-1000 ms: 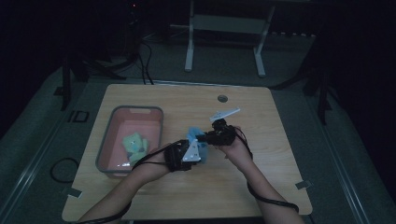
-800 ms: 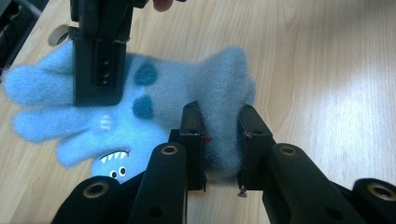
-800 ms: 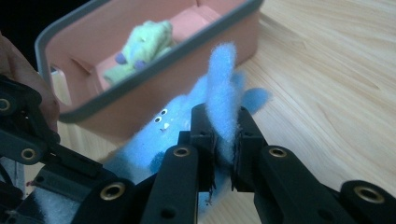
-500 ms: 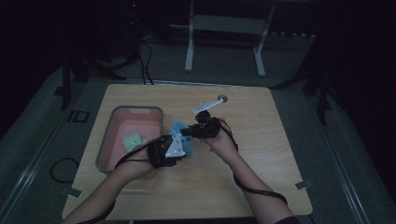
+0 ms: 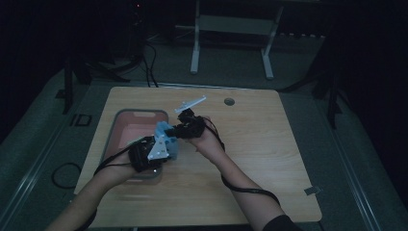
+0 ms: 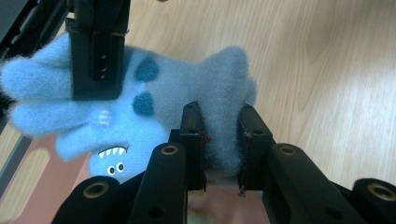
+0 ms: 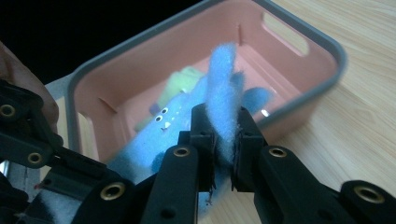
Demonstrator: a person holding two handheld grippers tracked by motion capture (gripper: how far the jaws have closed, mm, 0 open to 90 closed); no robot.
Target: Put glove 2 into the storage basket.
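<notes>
A fuzzy blue sock (image 6: 154,93) with darker spots and a small monster face hangs between both grippers. My left gripper (image 6: 220,114) is shut on one end of it, and the other gripper's black jaw (image 6: 95,51) clamps the far end. My right gripper (image 7: 223,116) is shut on a raised fold of the sock (image 7: 223,70), held over the pink bin (image 7: 299,93). A pale green soft thing (image 7: 182,81) lies inside the bin. In the high view the left gripper (image 5: 161,149) and right gripper (image 5: 177,131) hold the sock (image 5: 163,131) above the bin's right rim.
The grey-rimmed bin (image 5: 139,113) stands on the left of the wooden table (image 5: 269,144). A round cable hole (image 5: 229,101) sits near the table's far edge. A black cable (image 5: 250,190) trails along the right forearm. White frame legs (image 5: 195,48) stand on the floor behind.
Both hands have carried the blue sock leftward from the table's middle to the bin's right rim, rising slightly. Both grips stay as they were.
</notes>
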